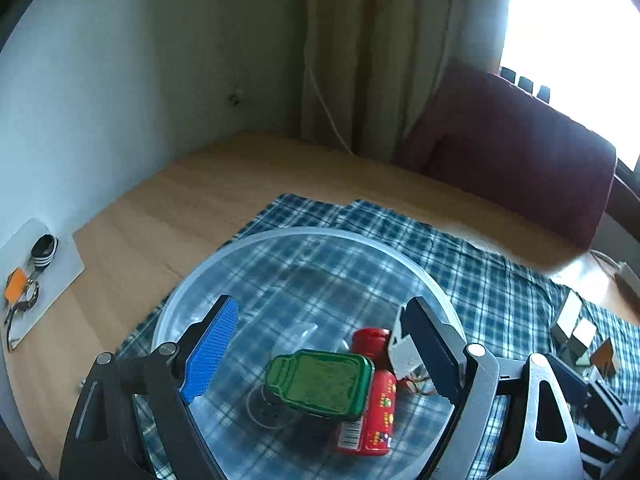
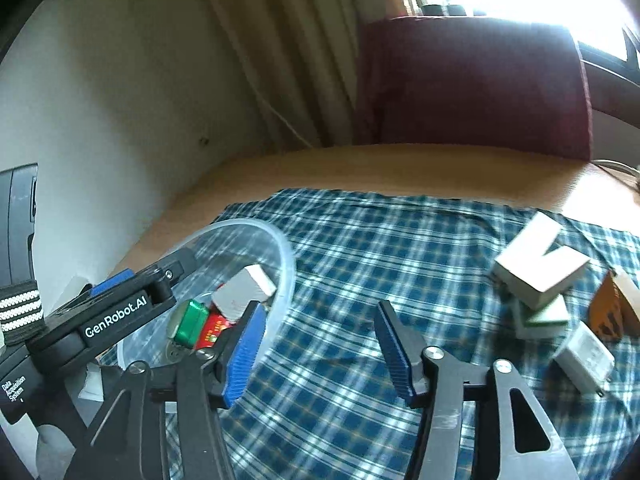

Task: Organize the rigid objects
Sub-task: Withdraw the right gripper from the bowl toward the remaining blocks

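A clear plastic bowl [image 1: 276, 240] stands on a blue plaid cloth [image 1: 500, 280]. In it lie a green tin [image 1: 320, 380], a red bottle [image 1: 376, 412] and a white block [image 2: 244, 288]. My left gripper [image 1: 322, 302] hovers open over the bowl, holding nothing; the block lies just behind its right finger. Over the cloth to the right of the bowl [image 2: 280, 248], my right gripper [image 2: 320, 308] is open and empty. Further right on the cloth sit stacked white boxes [image 2: 536, 264], a green-topped box [image 2: 548, 316], an orange box [image 2: 612, 308] and a white charger [image 2: 584, 360].
The cloth covers part of a wooden table [image 1: 160, 216] set against a wall. Keys with an orange tag [image 1: 24, 288] lie on a white sheet at the table's left edge. A maroon cushion [image 1: 520, 160] and curtains stand behind the table. A black device [image 2: 16, 220] is at the far left.
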`<state>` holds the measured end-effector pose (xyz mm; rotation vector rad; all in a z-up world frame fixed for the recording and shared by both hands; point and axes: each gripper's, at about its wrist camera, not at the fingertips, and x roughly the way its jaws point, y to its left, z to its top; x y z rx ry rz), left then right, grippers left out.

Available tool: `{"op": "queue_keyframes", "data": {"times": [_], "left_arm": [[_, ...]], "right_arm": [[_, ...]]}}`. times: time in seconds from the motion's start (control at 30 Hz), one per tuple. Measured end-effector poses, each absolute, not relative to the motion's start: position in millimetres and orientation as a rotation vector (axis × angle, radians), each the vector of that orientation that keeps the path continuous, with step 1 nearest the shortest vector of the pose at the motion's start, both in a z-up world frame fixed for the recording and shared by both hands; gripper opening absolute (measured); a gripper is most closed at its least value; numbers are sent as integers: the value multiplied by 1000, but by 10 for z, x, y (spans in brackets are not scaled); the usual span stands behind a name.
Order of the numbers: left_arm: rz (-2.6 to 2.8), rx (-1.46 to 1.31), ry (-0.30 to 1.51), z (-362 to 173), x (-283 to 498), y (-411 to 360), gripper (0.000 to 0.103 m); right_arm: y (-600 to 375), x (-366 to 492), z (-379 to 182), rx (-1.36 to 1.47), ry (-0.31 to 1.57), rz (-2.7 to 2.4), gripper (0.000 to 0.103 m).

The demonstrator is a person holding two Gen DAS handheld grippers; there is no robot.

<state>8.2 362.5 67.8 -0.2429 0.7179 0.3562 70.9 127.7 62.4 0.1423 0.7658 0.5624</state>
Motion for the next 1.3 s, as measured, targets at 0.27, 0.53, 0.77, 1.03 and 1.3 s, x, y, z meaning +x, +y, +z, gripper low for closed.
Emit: {"op": "queue_keyframes", "data": {"times": [0.27,0.53,0.77,1.03,1.3], "left_arm": [[281,-199,720,654,115,3377,86],[221,-126,712,640,115,3131,86],[213,-102,726,592,141,3054,86],[197,-73,737,547,156,2934,86],[153,-39,755,526,165,2739,86]], "right_arm": [[830,639,611,206,725,453,87],[531,678,582,248,709,358,88],[266,643,583,257,689,303,88],[-211,686,604,280,682,189,88],[-650,757,554,315,710,78,87]]}}
